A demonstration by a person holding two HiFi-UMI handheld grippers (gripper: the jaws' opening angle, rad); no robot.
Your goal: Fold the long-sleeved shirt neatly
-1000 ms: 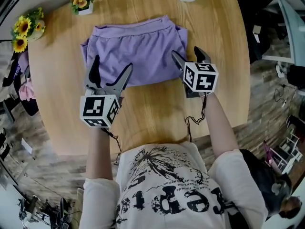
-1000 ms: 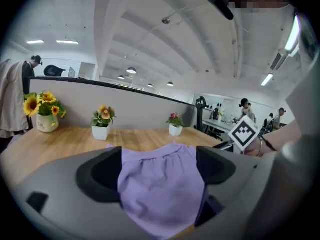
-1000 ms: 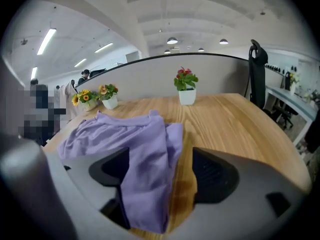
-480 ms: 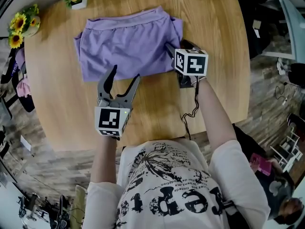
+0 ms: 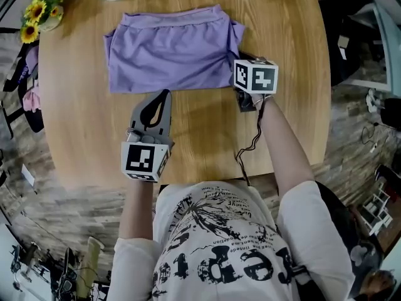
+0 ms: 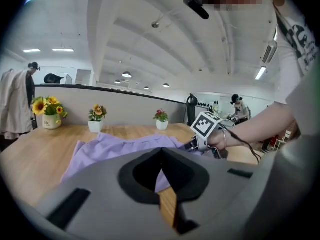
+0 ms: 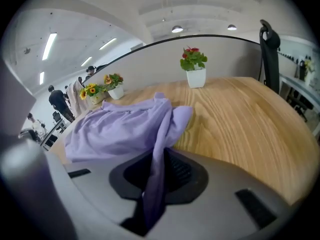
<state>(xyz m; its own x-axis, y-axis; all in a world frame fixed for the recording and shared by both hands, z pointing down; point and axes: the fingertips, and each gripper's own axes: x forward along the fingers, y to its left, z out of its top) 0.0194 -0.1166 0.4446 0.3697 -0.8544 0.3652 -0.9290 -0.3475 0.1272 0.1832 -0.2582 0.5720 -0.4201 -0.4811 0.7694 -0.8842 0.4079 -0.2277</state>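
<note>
A round light-wood table (image 5: 75, 124) is carrying a lilac long-sleeved shirt (image 5: 169, 55), folded into a wide rectangle on the far half of the top. In the head view its long axis is running left to right, with a gathered band along the far edge and a smooth edge facing the person; whether that band is hem or neckline is hard to judge. The right gripper (image 7: 159, 154) is angling down at the shirt's near right corner. Its jaws have just been closing and are now pinching a strip of the lilac cloth. The left gripper (image 5: 164, 95) is hovering over bare wood just short of the shirt's near edge, its jaws having just been closing and now pressing together on nothing. A small white flower pot (image 7: 196, 76) is standing near the far rim.
</note>
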